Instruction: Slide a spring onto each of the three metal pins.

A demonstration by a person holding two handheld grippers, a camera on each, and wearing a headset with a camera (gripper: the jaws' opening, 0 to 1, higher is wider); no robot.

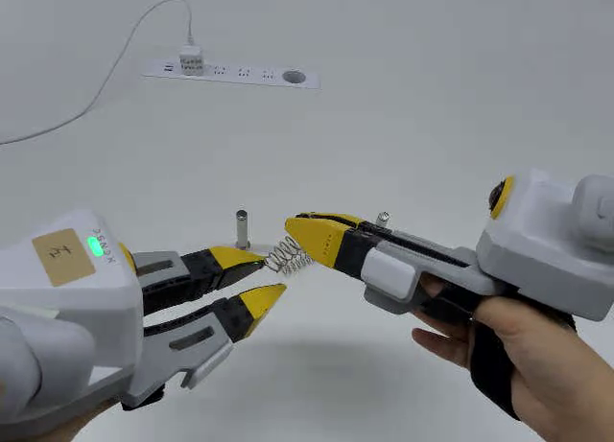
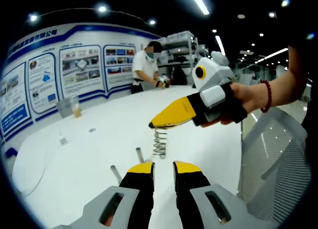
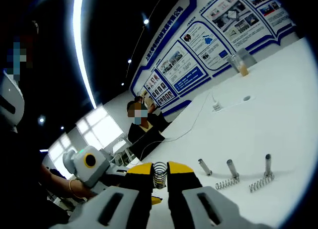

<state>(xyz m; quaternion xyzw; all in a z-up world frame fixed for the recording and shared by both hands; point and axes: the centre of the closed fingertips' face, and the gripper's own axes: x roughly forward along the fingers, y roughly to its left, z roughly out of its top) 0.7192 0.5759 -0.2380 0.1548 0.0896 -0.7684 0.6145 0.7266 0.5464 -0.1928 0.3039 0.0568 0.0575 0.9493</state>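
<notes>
"So where's the spring (image 1: pixel 291 255)?"
"Clamped in the right hand-held gripper (image 1: pixel 301 239), over the tabletop (image 1: pixel 413 126), near the three pins (image 3: pixel 232 168)."
"And the left hand-held gripper (image 1: pixel 272 274)?"
"Jaws apart, empty, just left of that spring. Two more springs (image 3: pixel 227 183) lie beside the pins."

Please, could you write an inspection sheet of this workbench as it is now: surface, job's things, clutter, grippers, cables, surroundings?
Surface: plain white table, no stains seen.
Job's things: three upright, bare metal pins; two steel coil springs lying at their feet; a third spring held above the table.
Clutter: clear cup with an orange drink, at the far edge.
Grippers: right gripper shut on the third spring; left gripper open, empty.
Cables: white power strip with one plug and a white cable.
Surroundings: blue-and-white wall posters; another person at the table's far end.
</notes>
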